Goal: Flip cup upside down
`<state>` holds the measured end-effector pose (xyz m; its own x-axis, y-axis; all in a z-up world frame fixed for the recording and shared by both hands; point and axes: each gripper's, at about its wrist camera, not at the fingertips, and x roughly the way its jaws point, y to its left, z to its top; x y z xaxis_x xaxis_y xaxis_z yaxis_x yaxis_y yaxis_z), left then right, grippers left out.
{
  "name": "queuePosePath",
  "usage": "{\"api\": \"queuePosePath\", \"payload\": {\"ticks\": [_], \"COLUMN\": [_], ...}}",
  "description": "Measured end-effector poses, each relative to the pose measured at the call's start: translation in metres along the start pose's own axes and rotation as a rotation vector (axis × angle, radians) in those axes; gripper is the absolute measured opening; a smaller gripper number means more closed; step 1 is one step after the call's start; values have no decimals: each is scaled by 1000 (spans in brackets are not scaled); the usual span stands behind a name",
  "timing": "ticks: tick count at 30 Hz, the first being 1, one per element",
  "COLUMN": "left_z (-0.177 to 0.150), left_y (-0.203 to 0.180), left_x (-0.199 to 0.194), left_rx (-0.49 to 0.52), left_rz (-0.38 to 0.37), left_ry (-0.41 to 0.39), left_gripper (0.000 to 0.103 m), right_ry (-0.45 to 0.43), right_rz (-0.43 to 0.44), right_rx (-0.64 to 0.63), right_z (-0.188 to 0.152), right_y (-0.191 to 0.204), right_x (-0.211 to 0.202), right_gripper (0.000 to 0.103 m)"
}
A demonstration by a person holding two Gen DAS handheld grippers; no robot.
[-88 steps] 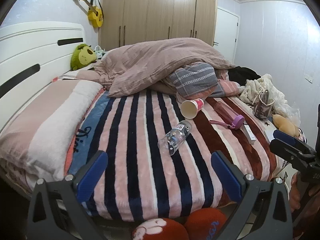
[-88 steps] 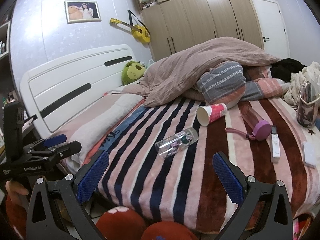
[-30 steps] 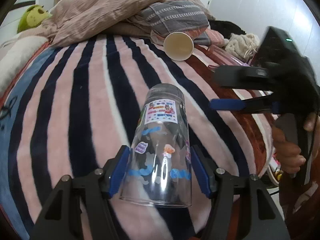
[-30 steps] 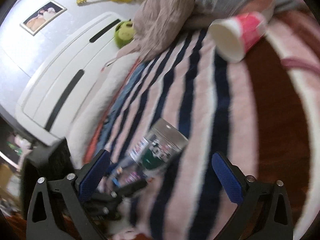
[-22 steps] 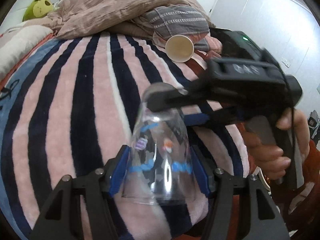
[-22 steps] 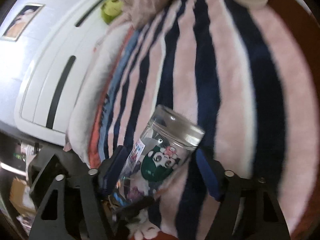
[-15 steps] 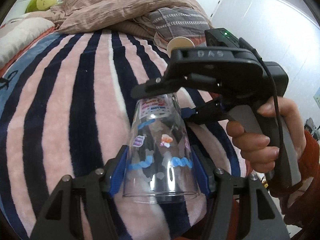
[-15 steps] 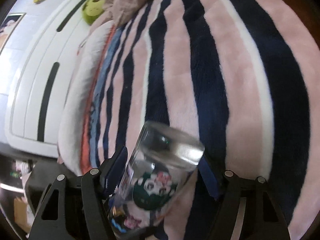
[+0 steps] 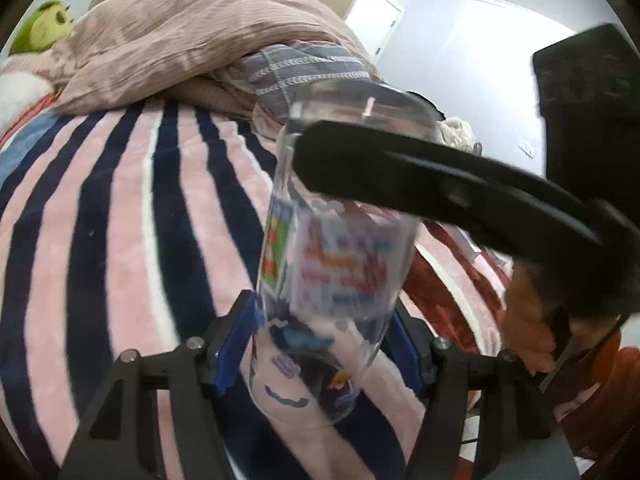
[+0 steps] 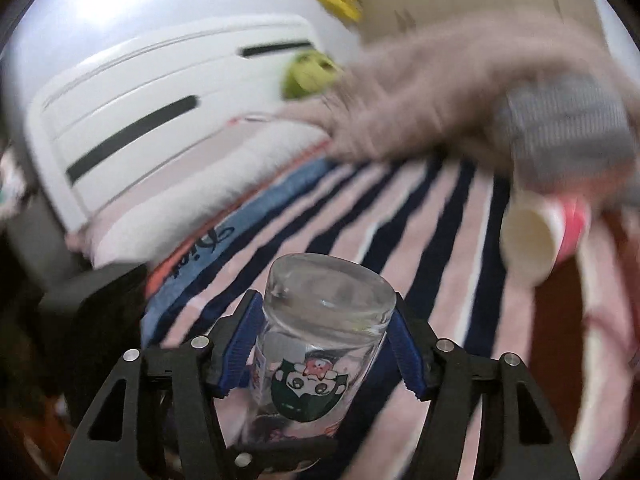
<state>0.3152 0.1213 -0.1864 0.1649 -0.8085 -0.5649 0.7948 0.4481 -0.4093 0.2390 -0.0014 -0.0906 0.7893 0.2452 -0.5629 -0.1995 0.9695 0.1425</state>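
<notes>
A clear glass cup with cartoon stickers [image 9: 340,264] is held up off the striped blanket [image 9: 120,240], with its solid base uppermost and tilted. My left gripper [image 9: 320,340] is shut on the lower part of the cup near its open rim. My right gripper [image 10: 326,340] is shut on the cup [image 10: 320,340] near its base. In the left wrist view the right gripper's black arm [image 9: 440,188] crosses in front of the cup's top.
A paper cup with a red band [image 10: 540,236] lies on its side on the blanket. A rumpled pink duvet [image 9: 180,40] and grey striped pillow [image 9: 312,68] lie behind. A white headboard [image 10: 160,92] and green plush toy [image 10: 308,74] are at the far left.
My right gripper came in and closed on the cup's base end. Both grippers have lifted and turned the cup from lying on the blanket to base-up.
</notes>
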Motion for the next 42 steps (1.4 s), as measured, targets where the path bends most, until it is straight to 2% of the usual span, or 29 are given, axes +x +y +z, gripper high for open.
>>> {"api": "queuePosePath", "payload": {"ticks": [6,8,11,15,19,21,23,30,33,37,39,41,42], "left_z": [-15,-20,-21,-22,-19,-17,-16,-18,-17,-15,-14,-14,-13], "left_y": [-5,-10,-14,-13,-11,-11,-12,-13,-19,-35,-48,-63,-70], "left_x": [0,-3,-3,-2,-2,-2,-1,-11,-25,-62,-90,-118,-129], "left_rx": [12,28,38,32,-5,-11,-6,-5,13,29,35,36,40], "left_rz": [-8,3,35,42,4,2,19,27,67,164,217,289,316], "left_ry": [15,18,28,37,51,64,77,71,59,31,-12,-55,-73], "left_gripper": [67,68,68,69,81,90,91,91,91,91,91,102,103], "right_ry": [-60,-74,-89,-85,-71,-53,-21,-14,-28,-75,-101,-118,-126], "right_rz": [28,59,23,9,6,11,34,22,23,-15,-39,-75,-94], "right_rx": [-164,-162,-215,-205,-202,-208,-190,-121,-88,-60,-45,-24,-13], "right_z": [-32,-40,-49,-49,-48,-47,-47,-47,-41,-31,-26,-25,-25], "right_y": [20,27,43,46,45,46,45,37,35,39,42,47,50], "right_x": [-22,-29,-33,-33,-32,-30,-28,-29,-38,-69,-91,-114,-126], "right_gripper": [55,55,55,55,55,60,75,81,81,83,86,95,98]}}
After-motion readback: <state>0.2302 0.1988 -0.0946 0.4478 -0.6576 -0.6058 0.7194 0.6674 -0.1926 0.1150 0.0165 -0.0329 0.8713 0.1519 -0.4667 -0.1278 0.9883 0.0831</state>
